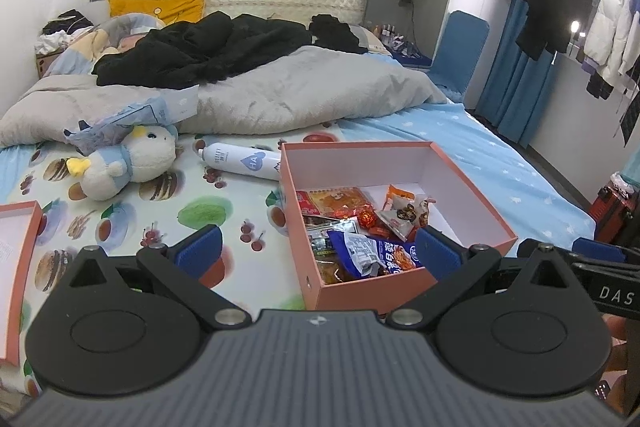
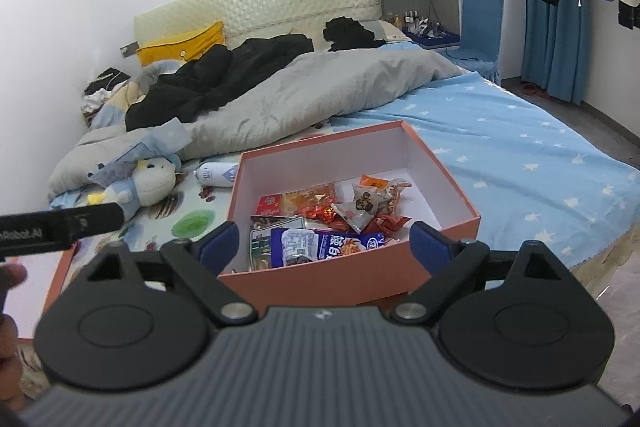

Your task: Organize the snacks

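An open salmon-pink box [image 1: 472, 195] sits on the bed and holds several snack packets, among them a blue packet [image 1: 372, 253] and an orange one [image 1: 340, 201]. The box [image 2: 452, 187] and the blue packet [image 2: 320, 241] also show in the right wrist view. My left gripper [image 1: 318, 249] is open and empty, its fingers straddling the box's near left corner. My right gripper [image 2: 324, 247] is open and empty, in front of the box's near wall. The box's lid [image 1: 18, 267] lies open side up at the far left.
A plush toy [image 1: 128, 163] and a white spray bottle [image 1: 240, 161] lie on the fruit-print sheet behind the box. A grey duvet [image 1: 280, 95] and black clothes [image 1: 200, 47] cover the far bed. Hanging clothes and blue curtains [image 1: 512, 87] stand at the right.
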A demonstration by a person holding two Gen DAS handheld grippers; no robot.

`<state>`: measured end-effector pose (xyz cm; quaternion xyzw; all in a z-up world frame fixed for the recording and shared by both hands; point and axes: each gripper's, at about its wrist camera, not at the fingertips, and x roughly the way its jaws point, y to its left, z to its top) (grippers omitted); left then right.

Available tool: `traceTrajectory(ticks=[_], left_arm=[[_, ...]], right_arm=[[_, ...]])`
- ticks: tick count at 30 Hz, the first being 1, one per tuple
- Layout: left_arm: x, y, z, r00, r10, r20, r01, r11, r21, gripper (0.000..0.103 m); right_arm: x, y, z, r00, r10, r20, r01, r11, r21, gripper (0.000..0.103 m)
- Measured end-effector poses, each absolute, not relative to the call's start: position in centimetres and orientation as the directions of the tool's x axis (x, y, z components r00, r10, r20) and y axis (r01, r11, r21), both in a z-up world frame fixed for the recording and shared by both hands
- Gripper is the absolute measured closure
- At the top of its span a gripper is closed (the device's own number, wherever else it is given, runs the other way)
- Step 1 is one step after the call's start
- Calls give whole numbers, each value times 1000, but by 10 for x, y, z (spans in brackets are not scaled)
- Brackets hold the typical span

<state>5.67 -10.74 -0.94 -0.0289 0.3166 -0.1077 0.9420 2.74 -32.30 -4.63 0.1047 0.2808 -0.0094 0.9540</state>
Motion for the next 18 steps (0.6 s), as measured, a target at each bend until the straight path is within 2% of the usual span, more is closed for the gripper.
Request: traceTrajectory(ticks=[3, 4, 18], left_arm=[[57, -107, -9, 778, -219, -590, 183, 976, -120, 0], [56, -107, -9, 779, -215, -589, 180, 976, -118, 0], [56, -109, -8, 778, -216, -590, 176, 976, -124, 0]], right_arm=[[27, -326, -46, 846, 37, -532, 91, 973, 212, 8], [26, -327, -46, 849, 36, -528, 93, 972, 216, 0], [27, -326, -48, 847, 29, -530, 98, 973, 210, 0]])
